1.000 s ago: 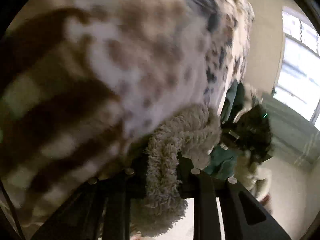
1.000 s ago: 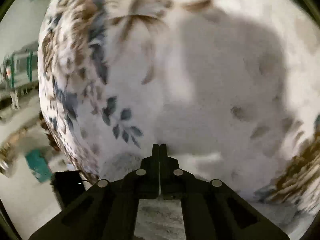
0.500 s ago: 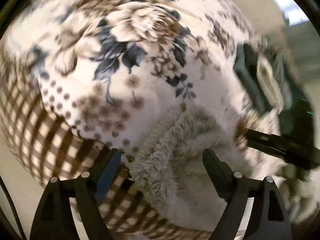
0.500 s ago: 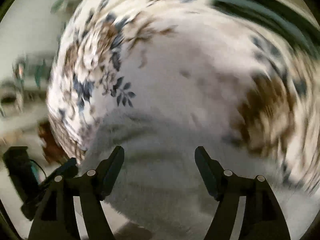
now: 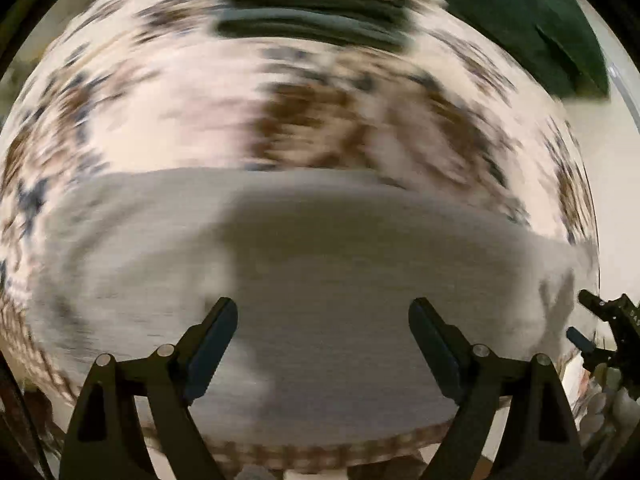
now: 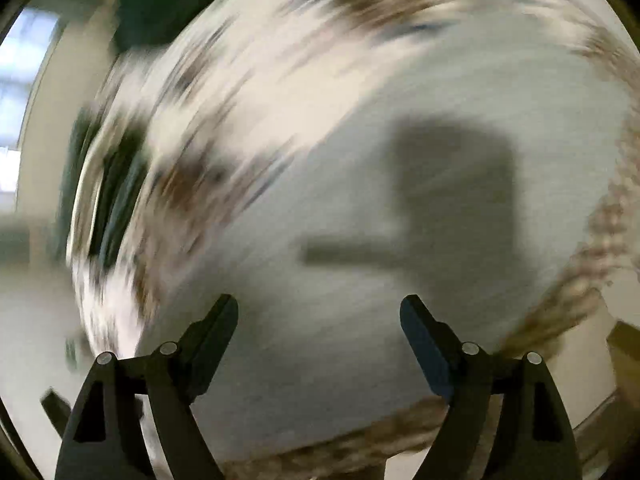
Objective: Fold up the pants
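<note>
Motion blur smears both views, so the floral bedspread shows no clear pattern. The grey fleecy pants lie flat at 6 o'clock, ahead of both grippers. Left gripper and right gripper gape wide, holding nothing.

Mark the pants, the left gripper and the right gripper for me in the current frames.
pants [image 5: 320,240], left wrist view, on the grey fleece surface.
left gripper [image 5: 323,312], left wrist view, midway between the open jaws.
right gripper [image 6: 319,309], right wrist view, midway between the open jaws.
</note>
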The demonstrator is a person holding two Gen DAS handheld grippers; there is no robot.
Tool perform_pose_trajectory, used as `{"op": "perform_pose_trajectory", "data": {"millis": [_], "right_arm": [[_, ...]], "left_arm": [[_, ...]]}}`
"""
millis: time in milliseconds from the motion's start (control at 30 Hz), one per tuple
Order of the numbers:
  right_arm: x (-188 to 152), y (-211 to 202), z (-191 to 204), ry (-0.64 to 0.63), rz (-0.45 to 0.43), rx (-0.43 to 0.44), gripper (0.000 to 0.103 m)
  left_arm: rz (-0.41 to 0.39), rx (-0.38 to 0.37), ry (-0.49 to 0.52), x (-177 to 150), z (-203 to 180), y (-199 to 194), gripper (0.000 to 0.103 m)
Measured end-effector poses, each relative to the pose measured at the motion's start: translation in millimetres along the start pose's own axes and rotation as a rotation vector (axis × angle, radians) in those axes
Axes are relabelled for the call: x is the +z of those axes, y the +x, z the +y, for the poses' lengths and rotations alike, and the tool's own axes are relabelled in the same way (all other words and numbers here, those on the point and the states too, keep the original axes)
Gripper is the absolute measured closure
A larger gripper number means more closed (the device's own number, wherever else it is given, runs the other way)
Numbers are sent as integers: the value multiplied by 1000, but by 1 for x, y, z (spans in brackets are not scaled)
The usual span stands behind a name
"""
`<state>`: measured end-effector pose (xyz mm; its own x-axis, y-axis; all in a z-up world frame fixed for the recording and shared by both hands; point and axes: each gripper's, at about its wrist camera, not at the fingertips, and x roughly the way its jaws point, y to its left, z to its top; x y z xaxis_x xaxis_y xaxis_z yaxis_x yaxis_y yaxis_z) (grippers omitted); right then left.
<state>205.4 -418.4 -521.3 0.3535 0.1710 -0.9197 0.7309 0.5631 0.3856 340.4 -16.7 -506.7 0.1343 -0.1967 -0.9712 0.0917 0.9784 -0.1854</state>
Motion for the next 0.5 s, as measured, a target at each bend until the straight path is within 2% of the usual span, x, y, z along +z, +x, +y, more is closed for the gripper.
{"op": "perform_pose_trajectory", "data": {"millis": [67, 167, 233, 300, 400, 500], "right_arm": [[35, -27, -68, 108, -87, 12, 18], [80, -49, -157, 227, -154, 22, 18], [102, -57, -207, 289, -166, 14, 18], [119, -64, -233, 298, -184, 47, 18], [155, -69, -253, 239, -191, 32, 18], [182, -50, -253, 177, -108, 6, 18]], "left_arm": [[11, -12, 58, -5, -60, 12, 16], [25, 4, 150, -12, -149, 35, 16], [45, 30, 223, -18, -208, 52, 16], [56, 33, 280, -23, -253, 65, 16], [70, 32, 345, -20, -315, 83, 16], [99, -41, 384, -4, -377, 97, 16]]}}
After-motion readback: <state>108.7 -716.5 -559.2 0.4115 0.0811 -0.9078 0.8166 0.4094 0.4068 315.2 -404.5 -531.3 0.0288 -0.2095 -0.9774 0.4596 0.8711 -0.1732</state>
